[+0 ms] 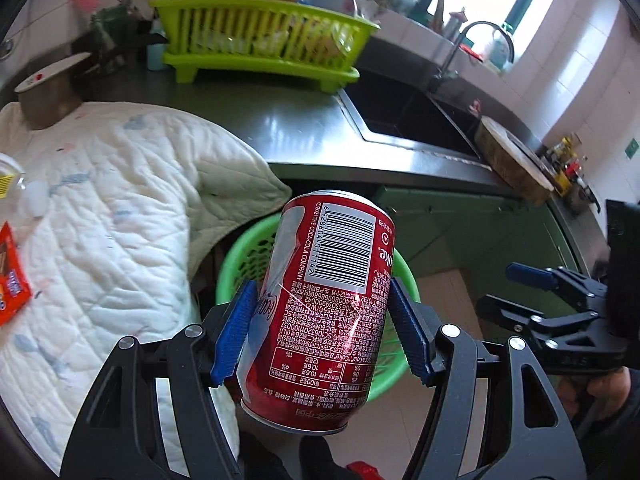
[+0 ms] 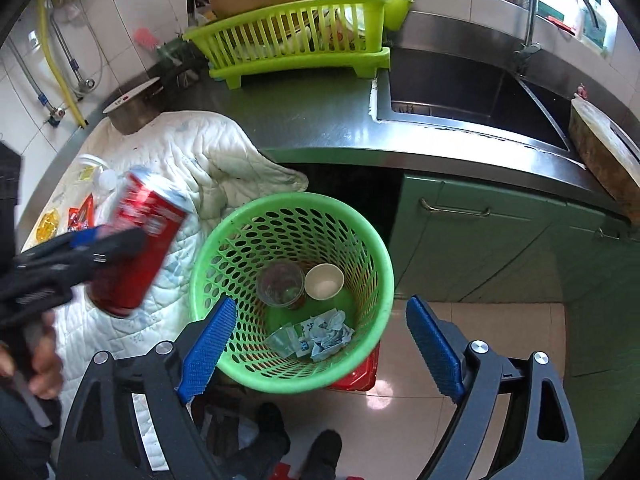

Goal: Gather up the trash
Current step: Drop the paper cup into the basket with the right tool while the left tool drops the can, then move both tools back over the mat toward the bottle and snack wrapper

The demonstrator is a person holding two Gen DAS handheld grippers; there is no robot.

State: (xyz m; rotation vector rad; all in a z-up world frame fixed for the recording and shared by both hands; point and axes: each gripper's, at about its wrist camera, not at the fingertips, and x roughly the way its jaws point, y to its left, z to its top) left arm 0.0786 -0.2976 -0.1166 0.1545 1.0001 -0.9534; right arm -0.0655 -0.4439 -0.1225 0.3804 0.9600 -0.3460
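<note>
Setting: kitchen with a steel counter (image 2: 320,128) along a tiled wall; the landmark is the green perforated basket (image 2: 360,240) standing on the floor in front of the counter edge.
Left gripper fingers: the left gripper (image 1: 320,332) has its blue pads (image 1: 236,332) pressed on both sides of a red cola can (image 1: 332,280), gripping it near its lower half.
Can position: from the left wrist view it hangs tilted above the basket's near rim; from the right wrist view it is blurred, off to the basket's left and over the quilted cloth (image 2: 192,168), not yet above the opening.
Right gripper fingers: the right gripper (image 2: 320,352) stands wide open and empty, one pad over the basket's near wall, the other over the floor beside it.
Basket contents: a clear plastic cup (image 2: 280,282), a small white paper cup (image 2: 324,280) and crumpled wrappers (image 2: 328,332) lie at the bottom.
Left of the basket: more litter on the cloth, among it an orange snack packet (image 1: 12,276) and a clear bottle with a white cap (image 2: 106,180).
Behind the basket: a lime dish rack (image 2: 296,40) and the sink (image 2: 472,92).
Step in hand: probably carrying the can to the basket for dropping.
Next move: centre the can over the opening, then spread the left pads; released too near the rim, it could bounce out onto the floor.
</note>
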